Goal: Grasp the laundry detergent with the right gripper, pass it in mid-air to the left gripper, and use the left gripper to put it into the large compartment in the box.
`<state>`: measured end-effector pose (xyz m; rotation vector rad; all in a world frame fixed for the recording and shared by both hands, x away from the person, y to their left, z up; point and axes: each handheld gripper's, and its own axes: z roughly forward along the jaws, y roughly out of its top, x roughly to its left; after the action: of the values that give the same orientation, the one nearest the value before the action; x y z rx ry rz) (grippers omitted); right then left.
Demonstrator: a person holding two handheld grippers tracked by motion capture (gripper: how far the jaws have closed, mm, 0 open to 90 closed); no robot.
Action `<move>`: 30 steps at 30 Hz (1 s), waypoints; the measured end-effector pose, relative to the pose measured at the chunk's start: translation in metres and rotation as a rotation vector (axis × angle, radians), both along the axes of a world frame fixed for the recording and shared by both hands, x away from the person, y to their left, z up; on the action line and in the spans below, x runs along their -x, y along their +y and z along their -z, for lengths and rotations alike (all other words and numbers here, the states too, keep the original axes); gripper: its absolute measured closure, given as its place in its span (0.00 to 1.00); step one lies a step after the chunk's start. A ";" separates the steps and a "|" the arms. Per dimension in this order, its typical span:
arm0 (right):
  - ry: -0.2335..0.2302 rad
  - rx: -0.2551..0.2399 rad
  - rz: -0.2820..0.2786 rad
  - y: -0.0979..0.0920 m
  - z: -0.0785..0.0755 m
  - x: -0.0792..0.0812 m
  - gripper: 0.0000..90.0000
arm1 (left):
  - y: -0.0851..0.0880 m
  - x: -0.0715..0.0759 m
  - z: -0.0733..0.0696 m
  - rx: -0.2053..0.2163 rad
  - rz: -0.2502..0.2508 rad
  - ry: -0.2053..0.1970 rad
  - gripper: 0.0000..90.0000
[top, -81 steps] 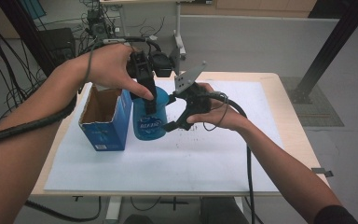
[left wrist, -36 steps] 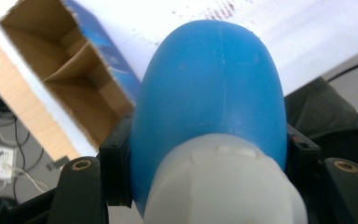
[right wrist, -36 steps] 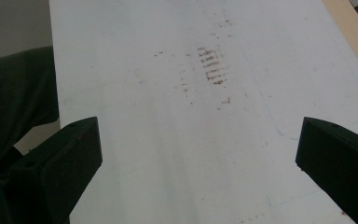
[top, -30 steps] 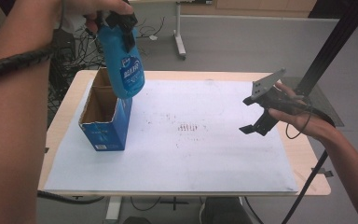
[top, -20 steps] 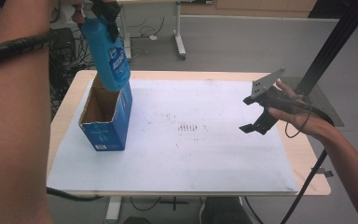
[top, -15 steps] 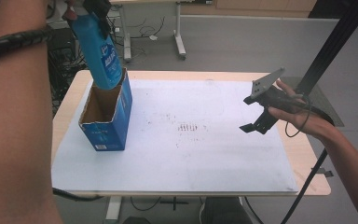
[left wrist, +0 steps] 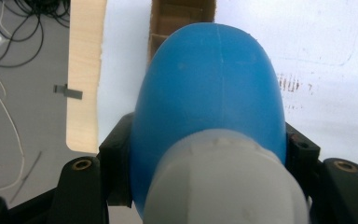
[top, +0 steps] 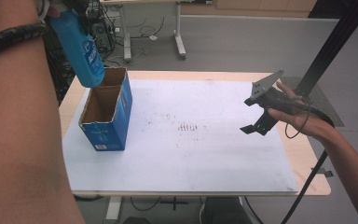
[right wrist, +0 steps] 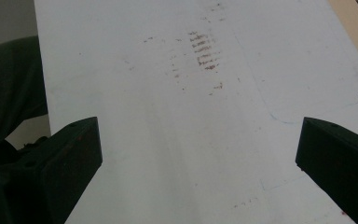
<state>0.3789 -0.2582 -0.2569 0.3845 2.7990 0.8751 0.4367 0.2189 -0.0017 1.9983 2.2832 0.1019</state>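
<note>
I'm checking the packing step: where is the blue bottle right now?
In the high view the blue bottle hangs at upper left, clamped in the left gripper, its base just above the open blue box.

A blue bottle point(top: 81, 49) with a white cap hangs tilted above the open blue carton point(top: 106, 115).

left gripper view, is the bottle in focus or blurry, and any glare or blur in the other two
Left gripper view: the blue bottle is so near that its pale cap is soft; the cardboard box behind is sharper. High view: even light, no glare, the near forearm blurred. Right gripper view: the white mat is slightly hazy, shadows faint.
</note>
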 end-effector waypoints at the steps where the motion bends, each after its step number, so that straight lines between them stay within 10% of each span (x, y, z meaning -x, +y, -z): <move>1: -0.001 -0.001 0.001 0.000 0.000 0.000 0.00 | 0.001 0.000 0.000 0.002 -0.008 -0.003 0.41; 30: 0.010 0.013 0.016 -0.008 0.008 0.003 0.00 | 0.014 -0.008 0.048 0.015 -0.024 0.020 0.41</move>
<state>0.3762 -0.2659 -0.2645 0.4105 2.8049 0.8537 0.4447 0.2327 -0.0494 1.9738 2.3141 0.0665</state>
